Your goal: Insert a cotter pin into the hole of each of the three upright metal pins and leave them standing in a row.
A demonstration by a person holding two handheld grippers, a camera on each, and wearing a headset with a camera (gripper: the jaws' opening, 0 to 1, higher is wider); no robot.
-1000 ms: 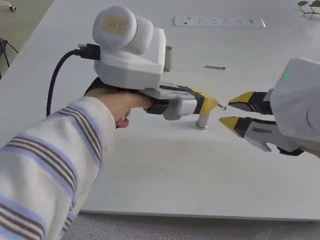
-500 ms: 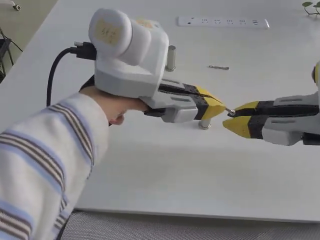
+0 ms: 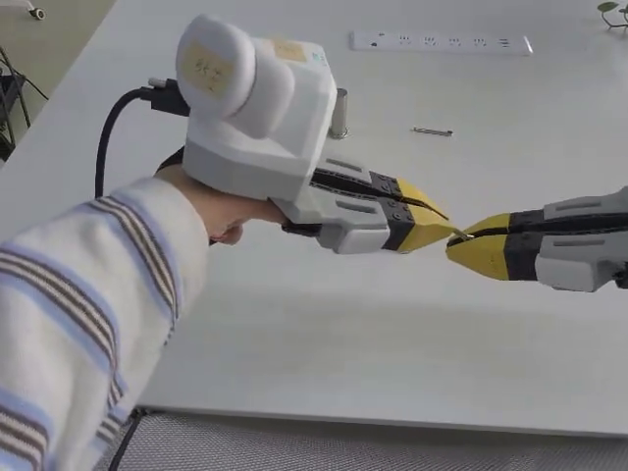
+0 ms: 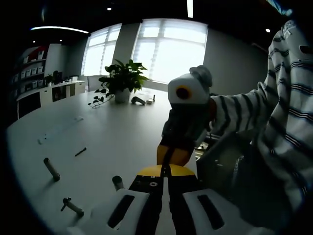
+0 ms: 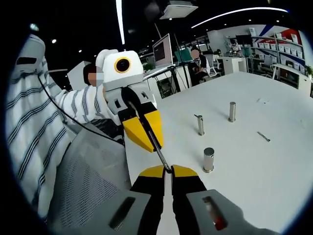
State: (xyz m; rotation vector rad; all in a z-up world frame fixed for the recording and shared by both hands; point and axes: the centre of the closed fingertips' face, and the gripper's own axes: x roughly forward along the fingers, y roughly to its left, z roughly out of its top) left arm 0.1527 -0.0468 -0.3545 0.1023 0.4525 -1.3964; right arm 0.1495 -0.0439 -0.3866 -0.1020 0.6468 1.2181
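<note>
A thin cotter pin [image 3: 457, 234] spans the gap between the two yellow gripper tips, held in the air above the table. My left gripper [image 3: 440, 222] is shut on one end and my right gripper [image 3: 459, 241] is shut on the other. In the right gripper view the cotter pin [image 5: 161, 156] runs from the left gripper's tips down into my own jaws. Three upright metal pins stand on the table: a near one [image 5: 209, 159], a middle one [image 5: 200, 125] with a cotter pin through its top, and a far one [image 5: 232, 111]. Another loose cotter pin [image 3: 432, 131] lies flat.
A white power strip [image 3: 442, 42] lies along the table's far edge. A black cable [image 3: 108, 147] trails from the left gripper. One upright pin [image 3: 339, 113] shows behind the left gripper's body. A potted plant [image 4: 122, 78] stands at the table's far end.
The right gripper, open a second ago, has shut on the free end of the cotter pin held by the left gripper. The upright pin beneath is now hidden by the left gripper.
</note>
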